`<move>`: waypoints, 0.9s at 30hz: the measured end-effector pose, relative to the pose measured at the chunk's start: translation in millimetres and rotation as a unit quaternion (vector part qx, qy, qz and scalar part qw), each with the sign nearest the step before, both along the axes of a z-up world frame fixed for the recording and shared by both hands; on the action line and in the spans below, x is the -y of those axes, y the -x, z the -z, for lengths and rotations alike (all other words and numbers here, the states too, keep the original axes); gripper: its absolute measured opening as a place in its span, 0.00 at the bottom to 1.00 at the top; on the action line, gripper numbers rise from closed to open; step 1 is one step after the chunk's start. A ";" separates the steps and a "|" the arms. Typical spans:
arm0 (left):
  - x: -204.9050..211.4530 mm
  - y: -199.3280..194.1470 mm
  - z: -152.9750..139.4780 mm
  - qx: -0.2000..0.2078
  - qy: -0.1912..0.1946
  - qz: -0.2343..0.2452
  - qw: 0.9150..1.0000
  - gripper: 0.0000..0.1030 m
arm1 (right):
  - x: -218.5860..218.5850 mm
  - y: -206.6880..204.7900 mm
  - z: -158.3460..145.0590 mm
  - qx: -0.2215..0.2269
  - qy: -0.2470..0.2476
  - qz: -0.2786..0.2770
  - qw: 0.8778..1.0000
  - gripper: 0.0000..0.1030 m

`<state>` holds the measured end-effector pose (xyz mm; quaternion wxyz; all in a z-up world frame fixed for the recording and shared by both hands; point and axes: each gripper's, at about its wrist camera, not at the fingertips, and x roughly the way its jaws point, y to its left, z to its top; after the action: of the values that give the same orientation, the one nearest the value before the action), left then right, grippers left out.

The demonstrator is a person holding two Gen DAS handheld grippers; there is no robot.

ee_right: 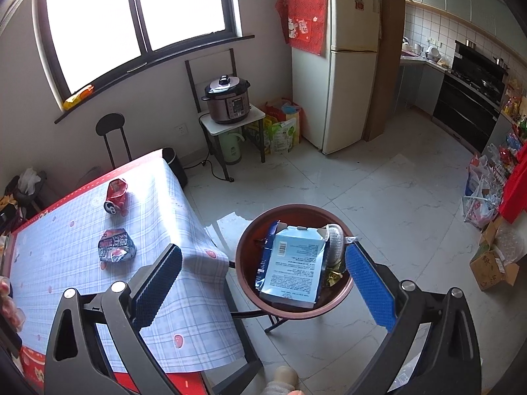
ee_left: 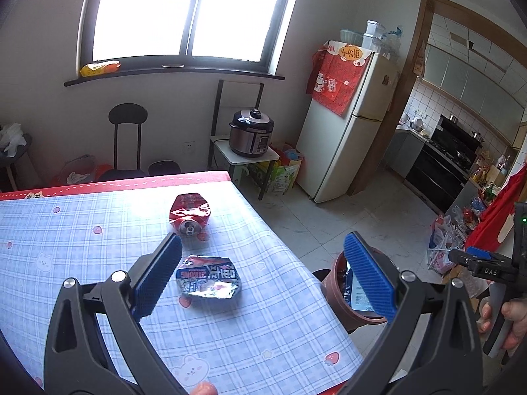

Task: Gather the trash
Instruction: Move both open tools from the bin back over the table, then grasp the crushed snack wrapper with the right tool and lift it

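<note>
left hand-held gripper [ee_left: 263, 275] — jaws wide

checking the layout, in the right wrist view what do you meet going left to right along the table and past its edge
crushed silver can and crushed red can on the tablecloth, the red one farther back → brown bin with a light blue box inside it → cardboard box on the floor
</note>
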<state>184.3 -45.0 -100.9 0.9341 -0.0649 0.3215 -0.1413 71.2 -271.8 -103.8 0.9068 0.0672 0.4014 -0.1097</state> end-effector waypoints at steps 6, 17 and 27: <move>-45.2 4.7 2.5 -0.003 0.002 -0.027 1.000 0.94 | -37.9 -13.6 5.7 -0.009 0.004 -0.015 1.000 0.95; -134.5 9.1 29.6 -0.010 0.006 -0.091 0.996 0.95 | -113.8 -50.8 29.4 -0.031 0.003 -0.081 0.996 0.95; -213.6 11.8 66.9 -0.044 0.000 -0.175 0.984 0.95 | -208.0 -125.3 97.3 -0.086 0.035 -0.214 0.972 0.95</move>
<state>172.5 168.6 -167.8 0.9295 -0.1260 0.3456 0.0276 196.5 -63.8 -201.1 0.8731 -0.0622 0.4788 0.0677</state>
